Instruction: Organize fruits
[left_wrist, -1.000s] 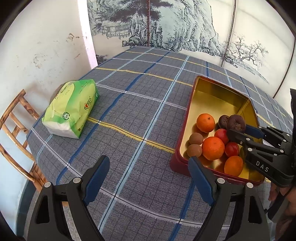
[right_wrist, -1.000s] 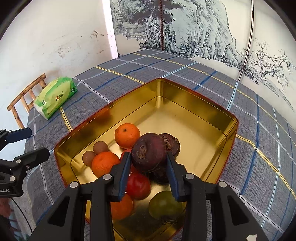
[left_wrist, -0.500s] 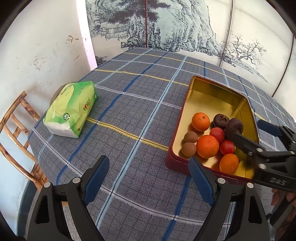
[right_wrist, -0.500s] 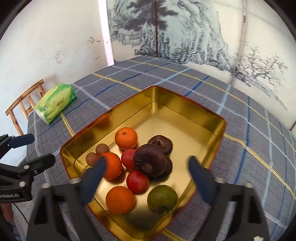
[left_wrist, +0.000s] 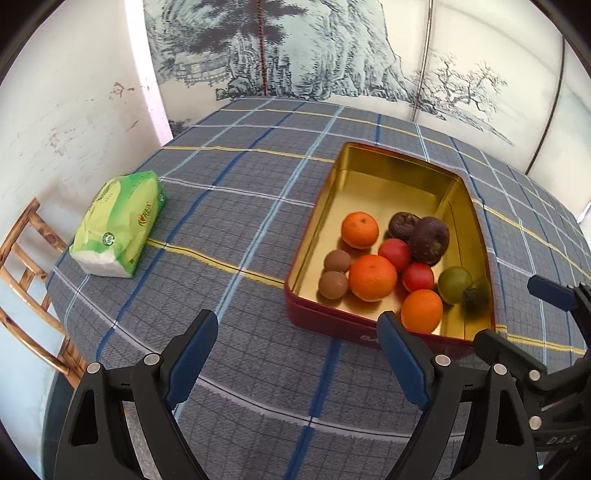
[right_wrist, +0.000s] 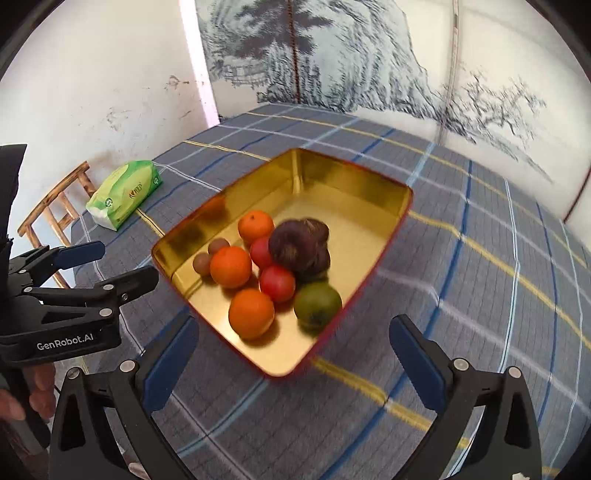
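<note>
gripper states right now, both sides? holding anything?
Left gripper: open, holding nothing, above the tablecloth beside the tin.
Right gripper: jaws opening wide, nothing between them; the fruit lies in the tin.

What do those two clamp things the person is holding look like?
Both are black plastic with triangular cut-outs, silver rivets and two fingers tipped with blue pads. The left gripper bears white "GenRobot.AI" lettering; the right gripper shows "DAS". A dark sleeve shows above the left one.
</note>
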